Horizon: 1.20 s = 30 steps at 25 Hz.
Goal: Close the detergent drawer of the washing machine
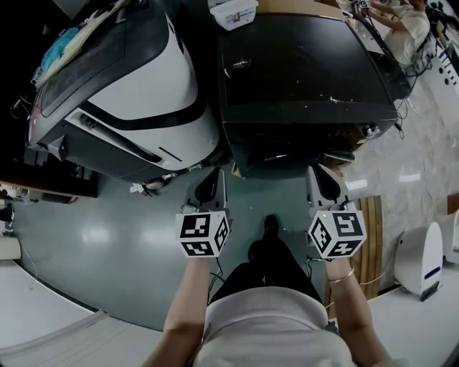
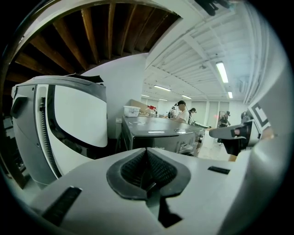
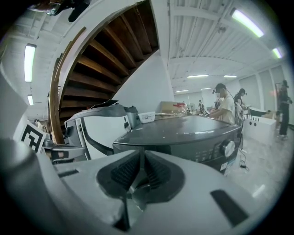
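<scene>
Grey washing machine point(image 1: 308, 79) just beyond the closed, empty fingers point(image 2: 134, 167) of left gripper point(image 2: 147, 161) and right gripper point(image 3: 138, 170) — neither touches it — whether its detergent drawer is already shut is unclear.

The washing machine point(image 1: 308, 79) is dark grey, the appliance point(image 1: 136, 86) beside it white with black bands, the floor point(image 1: 107, 244) grey-green.

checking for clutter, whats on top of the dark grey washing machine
The dark grey washing machine has a mostly bare flat top with small pale specks. A white plastic tub sits at its back left corner; the tub's contents can't be made out.
</scene>
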Tool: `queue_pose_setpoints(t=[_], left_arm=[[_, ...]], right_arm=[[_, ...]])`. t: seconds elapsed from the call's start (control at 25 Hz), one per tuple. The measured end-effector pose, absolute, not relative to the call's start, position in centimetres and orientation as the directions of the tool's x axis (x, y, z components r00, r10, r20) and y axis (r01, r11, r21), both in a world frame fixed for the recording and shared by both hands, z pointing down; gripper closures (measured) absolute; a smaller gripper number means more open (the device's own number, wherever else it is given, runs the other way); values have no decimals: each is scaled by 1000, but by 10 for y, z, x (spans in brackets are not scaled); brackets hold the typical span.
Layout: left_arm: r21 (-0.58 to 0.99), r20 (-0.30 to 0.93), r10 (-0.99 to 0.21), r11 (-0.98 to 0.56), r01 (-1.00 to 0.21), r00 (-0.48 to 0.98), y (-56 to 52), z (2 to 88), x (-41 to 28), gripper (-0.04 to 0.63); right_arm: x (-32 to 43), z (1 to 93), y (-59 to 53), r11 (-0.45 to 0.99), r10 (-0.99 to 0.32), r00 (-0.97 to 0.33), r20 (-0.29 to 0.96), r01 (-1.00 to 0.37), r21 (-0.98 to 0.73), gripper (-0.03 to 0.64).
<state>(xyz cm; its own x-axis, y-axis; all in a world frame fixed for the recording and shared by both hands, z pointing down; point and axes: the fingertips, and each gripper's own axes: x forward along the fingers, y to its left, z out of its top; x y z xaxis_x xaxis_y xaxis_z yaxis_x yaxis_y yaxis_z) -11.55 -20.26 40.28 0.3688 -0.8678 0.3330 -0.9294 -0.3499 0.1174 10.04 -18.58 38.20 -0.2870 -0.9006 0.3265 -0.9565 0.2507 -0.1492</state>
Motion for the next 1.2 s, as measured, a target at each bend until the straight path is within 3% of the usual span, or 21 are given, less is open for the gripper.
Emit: queue_pose_setpoints(t=[0.16, 0.56, 0.88, 1.2], left_arm=[[118, 322, -875, -341, -933, 360, -197, 400, -119, 600], [111, 303, -887, -330, -937, 348, -191, 391, -126, 600], [116, 302, -890, -322, -940, 342, -191, 390, -135, 600], [123, 300, -891, -319, -940, 341, -194, 390, -140, 600]], right_arm=[[102, 376, -180, 260, -905, -291, 309, -956, -139, 614], [101, 374, -171, 278, -897, -319, 308, -945, -170, 615], [86, 365, -171, 320, -897, -325, 299, -945, -66, 615], [84, 369, -176, 312, -893, -333, 304, -943, -117, 615]])
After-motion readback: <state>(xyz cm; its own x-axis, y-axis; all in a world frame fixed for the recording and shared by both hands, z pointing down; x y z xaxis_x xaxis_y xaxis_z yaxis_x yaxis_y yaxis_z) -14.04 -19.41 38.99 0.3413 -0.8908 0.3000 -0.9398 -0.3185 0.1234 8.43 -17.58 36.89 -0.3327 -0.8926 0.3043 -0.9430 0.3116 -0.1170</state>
